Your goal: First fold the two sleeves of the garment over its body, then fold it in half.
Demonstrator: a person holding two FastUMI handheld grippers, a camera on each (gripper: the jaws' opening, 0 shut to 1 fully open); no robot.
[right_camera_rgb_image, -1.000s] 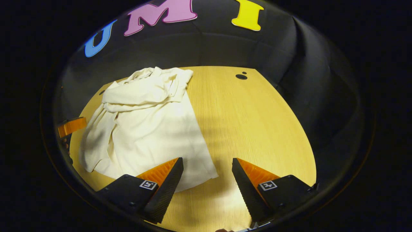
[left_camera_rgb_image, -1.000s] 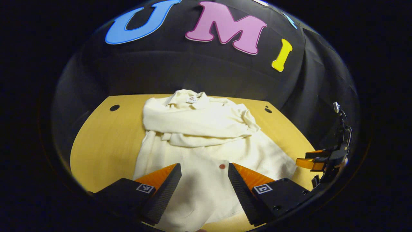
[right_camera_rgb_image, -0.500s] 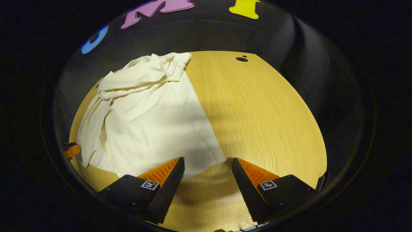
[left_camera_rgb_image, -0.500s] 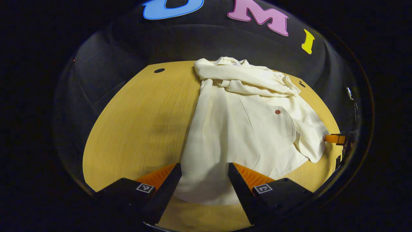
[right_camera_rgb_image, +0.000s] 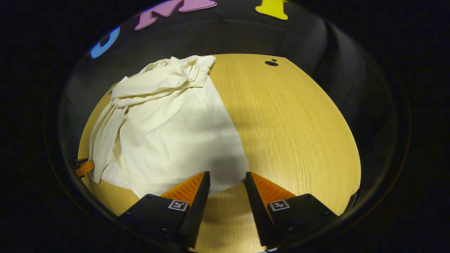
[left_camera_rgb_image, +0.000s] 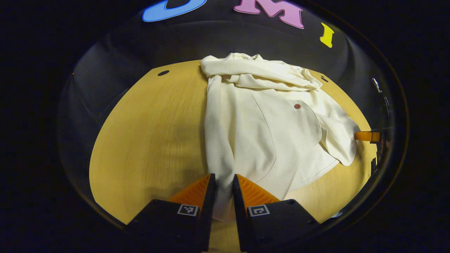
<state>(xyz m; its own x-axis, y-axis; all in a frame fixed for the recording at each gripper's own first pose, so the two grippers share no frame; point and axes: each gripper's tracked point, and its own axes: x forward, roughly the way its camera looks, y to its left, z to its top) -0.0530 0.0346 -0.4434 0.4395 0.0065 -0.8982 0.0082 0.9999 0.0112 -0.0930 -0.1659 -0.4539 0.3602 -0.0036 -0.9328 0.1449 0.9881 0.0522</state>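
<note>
A cream shirt (left_camera_rgb_image: 267,130) lies flat on the wooden table (left_camera_rgb_image: 147,133), collar at the far end. Both sleeves (left_camera_rgb_image: 260,73) are folded across its chest. My left gripper (left_camera_rgb_image: 223,189) is shut on the near hem, a ridge of cloth pinched between its orange fingers. In the right gripper view the shirt (right_camera_rgb_image: 168,130) covers the left half of the table. My right gripper (right_camera_rgb_image: 226,179) is open at the shirt's near right hem corner, one finger on each side of it, the gap narrow. The right gripper's orange finger (left_camera_rgb_image: 365,136) shows beside the hem's far corner.
Bare table (right_camera_rgb_image: 288,123) stretches to the right of the shirt in the right gripper view, with a small round hole (right_camera_rgb_image: 271,63) near its far edge. Another hole (left_camera_rgb_image: 163,73) sits at the far left corner. Black cloth walls close in the table's back and sides.
My left gripper slid to the shirt's near hem and shut on it, bunching the cloth. My right gripper's fingers drew closer together at the hem corner.
</note>
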